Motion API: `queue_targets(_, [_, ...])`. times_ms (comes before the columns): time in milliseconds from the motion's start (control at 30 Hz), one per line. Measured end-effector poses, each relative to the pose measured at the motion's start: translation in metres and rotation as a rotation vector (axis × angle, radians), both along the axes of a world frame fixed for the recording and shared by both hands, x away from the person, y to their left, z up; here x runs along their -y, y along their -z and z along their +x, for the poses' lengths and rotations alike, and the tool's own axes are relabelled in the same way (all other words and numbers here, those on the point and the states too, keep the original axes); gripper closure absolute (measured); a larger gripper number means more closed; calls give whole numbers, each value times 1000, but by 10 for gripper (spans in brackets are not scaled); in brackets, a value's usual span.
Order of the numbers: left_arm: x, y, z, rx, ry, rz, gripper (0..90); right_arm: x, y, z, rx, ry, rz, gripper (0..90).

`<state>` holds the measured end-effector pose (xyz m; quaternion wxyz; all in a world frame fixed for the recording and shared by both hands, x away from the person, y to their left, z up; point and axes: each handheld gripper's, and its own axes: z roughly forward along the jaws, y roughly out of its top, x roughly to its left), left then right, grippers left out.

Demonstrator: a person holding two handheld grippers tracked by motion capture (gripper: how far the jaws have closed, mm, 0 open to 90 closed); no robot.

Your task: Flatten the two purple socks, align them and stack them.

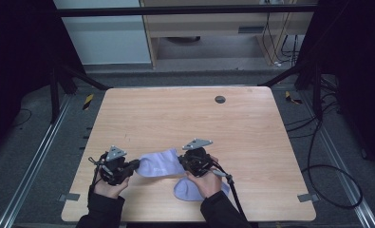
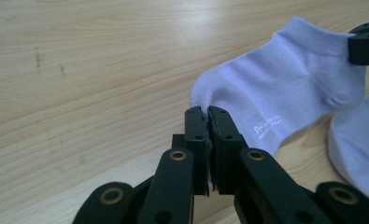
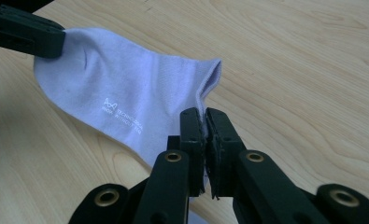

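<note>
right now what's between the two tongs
A pale lilac sock spans the gap, its toe pinched by the left tongs and its cuff by the right tongs, as the high view shows.

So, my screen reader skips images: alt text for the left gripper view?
The left gripper has its black fingers shut on the toe end of a pale lilac sock, above a light wooden table. A second sock lies at the right edge.
</note>
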<state>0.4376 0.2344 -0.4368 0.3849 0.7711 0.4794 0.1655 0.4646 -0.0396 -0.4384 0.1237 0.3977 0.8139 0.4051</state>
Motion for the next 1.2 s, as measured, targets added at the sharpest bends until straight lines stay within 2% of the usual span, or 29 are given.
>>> queue_targets(300, [26,-9,-3,1,65,-27,868,39,-16,-13,20,14,-8,860])
queue_targets(433, [38,-9,-5,-11,90,-32,868,58,-17,-22,3,20,9,860])
queue_targets(767, [68,-2,-10,-41,160,6,868,91,-16,-39,-5,41,-8,860])
queue_targets(967, [85,4,-14,-62,204,27,868,104,-15,-51,-6,47,-31,860])
queue_targets(1200, [98,14,-17,-90,235,53,868,116,-5,-60,-35,58,-43,860])
